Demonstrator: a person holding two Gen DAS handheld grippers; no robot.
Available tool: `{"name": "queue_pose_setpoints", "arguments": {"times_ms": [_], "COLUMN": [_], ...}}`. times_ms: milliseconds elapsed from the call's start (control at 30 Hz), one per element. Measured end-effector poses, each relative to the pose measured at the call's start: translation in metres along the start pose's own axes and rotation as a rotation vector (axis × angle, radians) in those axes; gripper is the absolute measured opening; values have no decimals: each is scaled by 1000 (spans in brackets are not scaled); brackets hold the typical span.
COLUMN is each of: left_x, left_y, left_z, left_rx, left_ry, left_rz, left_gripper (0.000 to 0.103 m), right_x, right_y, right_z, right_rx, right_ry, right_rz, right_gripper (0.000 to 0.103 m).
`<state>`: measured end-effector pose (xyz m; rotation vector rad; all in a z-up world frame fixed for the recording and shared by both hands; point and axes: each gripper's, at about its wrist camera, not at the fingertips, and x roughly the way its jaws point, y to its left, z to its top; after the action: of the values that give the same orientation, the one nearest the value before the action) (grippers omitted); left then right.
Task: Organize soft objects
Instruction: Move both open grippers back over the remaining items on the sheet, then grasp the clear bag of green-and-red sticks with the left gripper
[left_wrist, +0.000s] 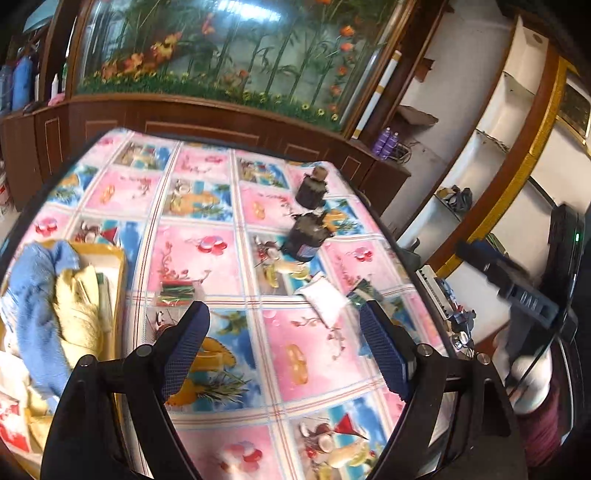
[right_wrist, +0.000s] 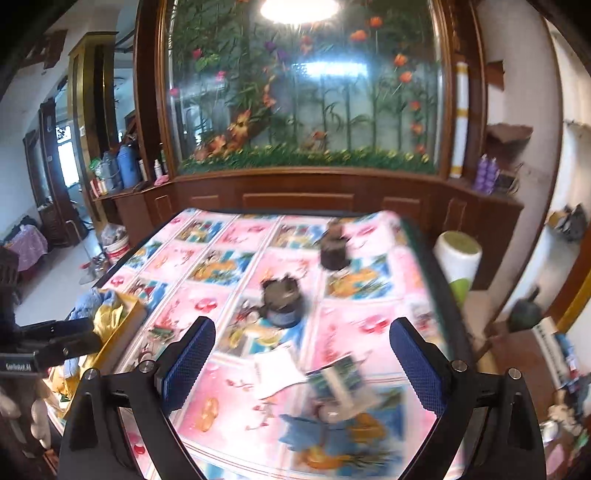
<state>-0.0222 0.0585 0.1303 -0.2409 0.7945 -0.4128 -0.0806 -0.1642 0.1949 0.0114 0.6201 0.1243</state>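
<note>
The soft things lie heaped in a yellow-walled box (left_wrist: 120, 280) at the nine o'clock edge of the left wrist view: a blue towel (left_wrist: 31, 302), nubby and crumpled, draped over the box's near side, and a pale yellow cloth (left_wrist: 79, 306) bunched in folds just beside it, the two touching. In the right wrist view the same pile shows at about eight o'clock, small and partly hidden behind the left gripper's dark body.

The left gripper (left_wrist: 284, 347) hovers over the surface (left_wrist: 207, 206), which wears a glossy pink-and-blue checked cover printed with fruit and drinks. Its jaws are spread wide with nothing between them. The right gripper (right_wrist: 301, 363) also has its jaws spread and empty; this view is blurred.

Toward twelve to one o'clock of the left gripper stand two dark squat jars (left_wrist: 308, 236), one behind the other, near each other but apart. A white slip of paper (left_wrist: 325, 299) lies flat at about one o'clock, close to the right-hand jaw, with a small greenish packet (left_wrist: 360, 291) just beside it. A red-and-green packet (left_wrist: 175, 291) lies at eleven o'clock, near the box.
</note>
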Motion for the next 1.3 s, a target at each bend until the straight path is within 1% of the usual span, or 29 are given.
{"name": "queue_pose_setpoints", "arguments": {"times_ms": [33, 100, 167, 233, 300, 433, 500, 633, 700, 800, 833, 933, 1000, 1067, 1133, 1167, 1200, 1267, 1300], "left_x": [6, 15, 23, 28, 33, 46, 56, 77, 84, 88, 88, 94, 101, 108, 120, 126, 133, 145, 148], "left_y": [6, 21, 38, 53, 63, 73, 72, 63, 63, 72, 74, 76, 78, 78, 77, 77, 73, 65, 60], "left_z": [-2, -8, -13, -14, -14, -10, -4, 2, 3, 1, 1, -3, -4, -3, 2, 3, 4, 4, 1], "left_rx": [-8, -20, -42, -67, -84, -109, -112, -77, -77, -109, -107, -65, -61, -55, -47, -36, -11, 51, 88], "left_ry": [0, 2, 21, 38, 41, 46, 51, 58, 66, 83, 86, 103, 127, 132, 141, 147, 149, 190, 214], "left_rz": [8, 49, 74, 95, 111, 134, 141, 153, 145, 141, 141, 184, 187, 201, 230, 256, 291, 331, 338], "left_gripper": [84, 84, 84, 84, 84, 84, 84, 84, 84, 84, 84, 84, 84, 84, 84, 84, 84, 84, 84], "right_x": [17, 44, 68, 89, 98, 105, 106, 105, 104, 104, 105, 111, 116, 121, 125, 126, 126, 126, 126], "right_y": [2, 7, 7, 9, 11, 5, -3, -19, -24, -26, -27, -29, -29, -29, -29, -29, -30, -32, -33], "right_z": [-8, -21, -30, -34, -36, -42, -47, -44, -44, -48, -49, -50, -51, -53, -54, -54, -54, -55, -54], "right_rx": [19, 77, 133, 144, 128, 129, 150, 214, 225, 219, 218, 235, 236, 242, 242, 243, 246, 251, 254], "right_ry": [6, 18, 25, 13, -11, -42, -28, -23, -26, -31, -25, -5, 14, 30, 44, 47, 46, 41, 40], "right_rz": [25, 73, 113, 112, 99, 106, 113, 138, 126, 89, 84, 101, 99, 106, 112, 112, 116, 116, 117], "right_gripper": [96, 96, 96, 96, 97, 97, 97, 97, 97, 97, 97, 97, 97, 97, 97, 97, 97, 97, 97]}}
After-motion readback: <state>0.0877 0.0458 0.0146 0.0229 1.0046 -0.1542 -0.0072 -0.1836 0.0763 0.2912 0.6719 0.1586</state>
